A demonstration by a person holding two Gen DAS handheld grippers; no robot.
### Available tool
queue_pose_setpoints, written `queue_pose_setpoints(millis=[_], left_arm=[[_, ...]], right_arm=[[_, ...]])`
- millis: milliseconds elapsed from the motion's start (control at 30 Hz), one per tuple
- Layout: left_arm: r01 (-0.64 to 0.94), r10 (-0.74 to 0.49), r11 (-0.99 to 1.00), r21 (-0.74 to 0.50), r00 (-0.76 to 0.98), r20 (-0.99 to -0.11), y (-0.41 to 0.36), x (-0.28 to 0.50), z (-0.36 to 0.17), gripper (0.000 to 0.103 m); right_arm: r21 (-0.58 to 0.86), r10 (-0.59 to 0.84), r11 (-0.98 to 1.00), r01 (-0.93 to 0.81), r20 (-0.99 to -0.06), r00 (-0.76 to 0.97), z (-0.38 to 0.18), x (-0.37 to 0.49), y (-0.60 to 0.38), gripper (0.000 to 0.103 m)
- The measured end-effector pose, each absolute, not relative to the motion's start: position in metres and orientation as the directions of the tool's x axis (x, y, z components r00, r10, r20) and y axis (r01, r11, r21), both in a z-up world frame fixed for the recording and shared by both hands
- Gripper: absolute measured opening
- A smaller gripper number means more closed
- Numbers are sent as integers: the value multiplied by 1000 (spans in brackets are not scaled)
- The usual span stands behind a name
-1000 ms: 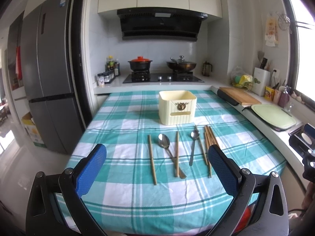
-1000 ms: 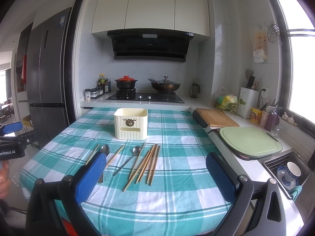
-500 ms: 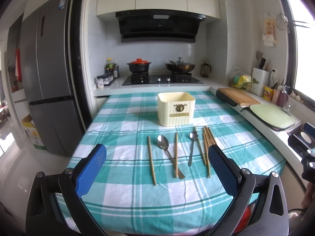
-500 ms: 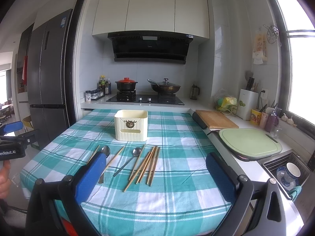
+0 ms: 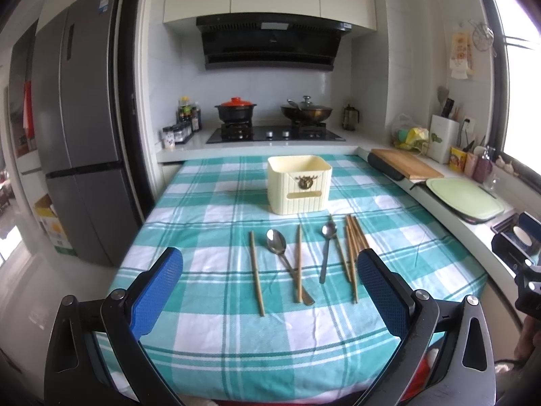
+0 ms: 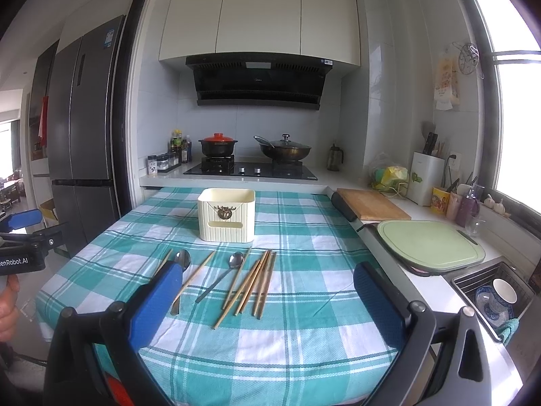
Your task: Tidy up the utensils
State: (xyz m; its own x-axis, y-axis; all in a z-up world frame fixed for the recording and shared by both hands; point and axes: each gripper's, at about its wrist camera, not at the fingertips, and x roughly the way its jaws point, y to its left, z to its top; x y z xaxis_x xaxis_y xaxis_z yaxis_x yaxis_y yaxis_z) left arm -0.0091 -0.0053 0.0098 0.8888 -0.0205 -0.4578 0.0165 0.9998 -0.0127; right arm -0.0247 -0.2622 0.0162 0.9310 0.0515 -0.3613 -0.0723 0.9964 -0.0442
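while both grippers gape empty, 2 spoons (image 5: pixel 276 244) lie among chopsticks (image 5: pixel 351 247).

Desk cloth (image 5: pixel 209 331): teal-and-white plaid with thin dark-green lines. Utensil box (image 5: pixel 299 184): cream, ribbed, with a bronze emblem on the front. Chopsticks (image 5: pixel 353 247): tan wood. Spoons (image 5: pixel 276 244): silver. Left claw (image 5: pixel 270 287) and right claw (image 6: pixel 267 304): blue pads on black frames. Pot lid (image 6: pixel 218 137): red-orange. Cutting mat (image 6: pixel 429 245): pale green. Fridge (image 5: pixel 81 128): dark grey.
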Motion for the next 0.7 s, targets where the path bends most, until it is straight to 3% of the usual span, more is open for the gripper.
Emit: queue_pose_setpoints(millis=[567, 700], left_arm=[[-20, 24, 1000, 13, 877, -480, 9, 23, -14, 103], [-33, 27, 999, -2, 842, -538, 17, 44, -35, 103]], right_arm=[[-33, 50, 997, -70, -412, 910, 3, 2, -275, 103], [-29, 66, 996, -88, -441, 895, -6, 18, -279, 103]])
